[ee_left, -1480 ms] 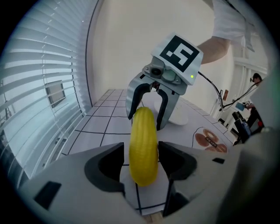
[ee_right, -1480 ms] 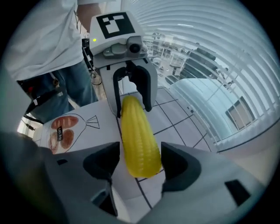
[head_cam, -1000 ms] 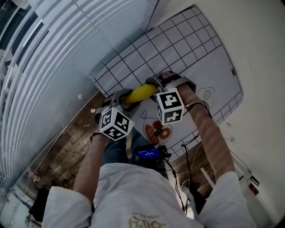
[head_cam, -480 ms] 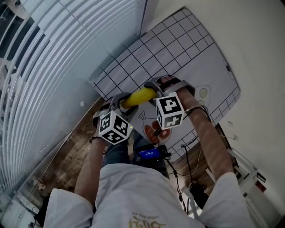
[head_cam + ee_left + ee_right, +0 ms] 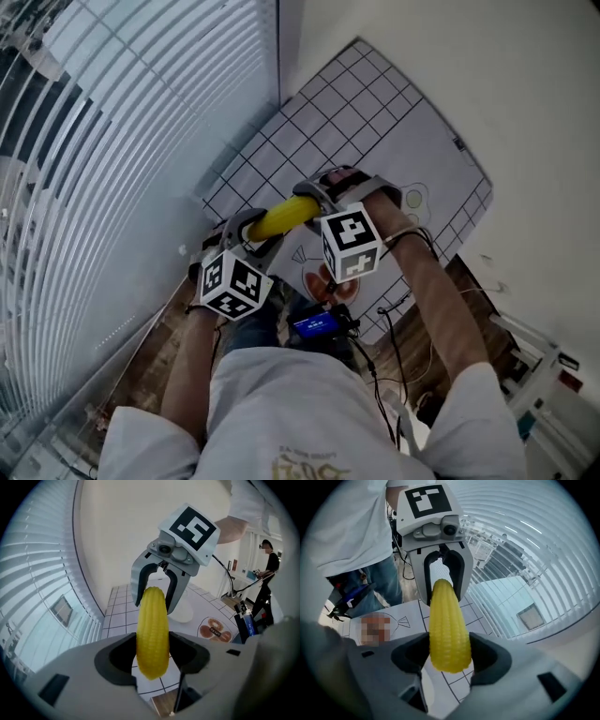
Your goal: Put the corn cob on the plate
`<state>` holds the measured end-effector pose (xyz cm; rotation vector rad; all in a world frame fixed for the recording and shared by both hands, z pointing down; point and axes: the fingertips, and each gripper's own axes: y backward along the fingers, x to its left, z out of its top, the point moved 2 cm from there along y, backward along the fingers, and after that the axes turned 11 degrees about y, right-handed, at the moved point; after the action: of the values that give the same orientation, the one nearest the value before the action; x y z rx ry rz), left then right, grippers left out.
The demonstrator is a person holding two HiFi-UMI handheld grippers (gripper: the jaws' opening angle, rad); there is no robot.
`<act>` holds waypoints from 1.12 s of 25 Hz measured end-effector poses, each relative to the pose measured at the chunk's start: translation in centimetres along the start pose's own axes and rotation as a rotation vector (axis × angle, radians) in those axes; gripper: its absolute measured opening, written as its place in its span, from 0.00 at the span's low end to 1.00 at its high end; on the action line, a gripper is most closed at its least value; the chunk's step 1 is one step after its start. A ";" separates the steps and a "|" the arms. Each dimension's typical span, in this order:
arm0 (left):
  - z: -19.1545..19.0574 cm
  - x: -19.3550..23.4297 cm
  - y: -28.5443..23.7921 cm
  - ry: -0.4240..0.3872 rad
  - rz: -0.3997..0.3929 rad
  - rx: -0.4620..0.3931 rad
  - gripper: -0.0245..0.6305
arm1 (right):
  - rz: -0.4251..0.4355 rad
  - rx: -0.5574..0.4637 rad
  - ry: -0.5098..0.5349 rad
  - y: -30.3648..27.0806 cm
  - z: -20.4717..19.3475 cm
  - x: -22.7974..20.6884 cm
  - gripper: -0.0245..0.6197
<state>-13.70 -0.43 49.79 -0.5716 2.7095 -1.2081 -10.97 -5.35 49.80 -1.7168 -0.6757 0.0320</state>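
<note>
The carry step is in hand: the long yellow corn cob (image 5: 286,216) hangs in the air above the counter, gripped at both ends, with the left gripper (image 5: 251,228) closed on one end and the right gripper (image 5: 319,195) closed on the other. Each gripper view shows its own jaws pressed against the kernels, so neither pair is free. The pale round dish (image 5: 183,613), which I take to be the plate, sits on the counter just beyond the right gripper and is empty. The next move probably calls for swinging both hands together toward it, keeping the cob level, lowering until it rests on the dish and only then parting the jaws, since a rounded cob could roll off. The counter is covered by a white mat with a dark grid (image 5: 356,103) and printed food pictures (image 5: 215,630). Slatted window blinds (image 5: 112,141) run along one side, a plain cream wall (image 5: 487,75) along the other, and wooden flooring (image 5: 159,347) shows below.
</note>
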 end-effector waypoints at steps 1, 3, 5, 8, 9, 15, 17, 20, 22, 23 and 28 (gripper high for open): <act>0.3 0.1 0.4 -0.005 0.003 -0.003 0.38 | -0.007 0.003 0.002 0.4 0.2 -0.3 0.45; 0.8 0.2 1.1 -0.016 0.007 -0.006 0.38 | -0.020 0.006 0.002 1.1 0.5 -0.6 0.45; 1.2 0.3 1.5 -0.028 0.010 -0.007 0.38 | -0.032 0.008 0.000 1.7 0.7 -0.9 0.45; 1.7 0.4 1.6 -0.047 0.005 -0.005 0.38 | -0.045 0.016 -0.009 2.2 0.5 -1.1 0.45; 1.9 0.3 1.5 -0.054 0.000 -0.005 0.38 | -0.049 0.020 -0.016 2.3 0.3 -0.9 0.45; 3.3 -1.1 0.2 -0.114 -0.059 -0.007 0.38 | -0.067 0.050 -0.091 3.4 -1.4 0.5 0.45; 3.9 -1.9 -0.5 -0.139 -0.083 -0.010 0.38 | -0.073 0.065 -0.123 3.9 -2.2 1.4 0.45; 5.2 -3.2 -1.7 -0.183 -0.124 -0.015 0.38 | -0.088 0.094 -0.172 5.0 -3.8 2.7 0.45; 6.1 -4.3 -2.5 -0.212 -0.153 -0.018 0.38 | -0.096 0.111 -0.207 5.8 -4.9 3.7 0.45; 6.5 -4.9 -2.8 -0.225 -0.168 -0.018 0.38 | -0.098 0.118 -0.226 6.2 -5.3 4.3 0.45; 8.0 -7.4 -4.6 -0.287 -0.229 -0.020 0.38 | -0.107 0.155 -0.309 7.6 -7.5 7.0 0.45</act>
<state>-3.49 -5.92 47.42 -0.9981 2.4678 -1.0498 0.82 -9.60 47.29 -1.5379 -0.9668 0.2730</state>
